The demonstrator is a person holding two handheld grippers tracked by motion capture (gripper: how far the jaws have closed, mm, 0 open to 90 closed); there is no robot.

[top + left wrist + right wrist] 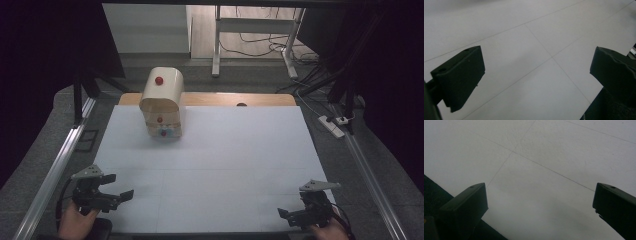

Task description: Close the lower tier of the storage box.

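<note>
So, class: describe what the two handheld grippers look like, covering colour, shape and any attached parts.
Both are black. The left gripper and right gripper each carry a grey three-cornered plate on top. Each has two blocky, flat-faced black jaws, seen close in the gripper views. A dark cable trails from each. Sleeves cannot be made out.

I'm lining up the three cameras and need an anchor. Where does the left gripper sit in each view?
High view: left gripper at the bottom left, over the white table top, jaws apart.
Left gripper view: left gripper, its own black jaws at the lower corners.
Right gripper view: those jaws belong to the right gripper.
Shared landmark: the table top's thin seam lines.
</note>
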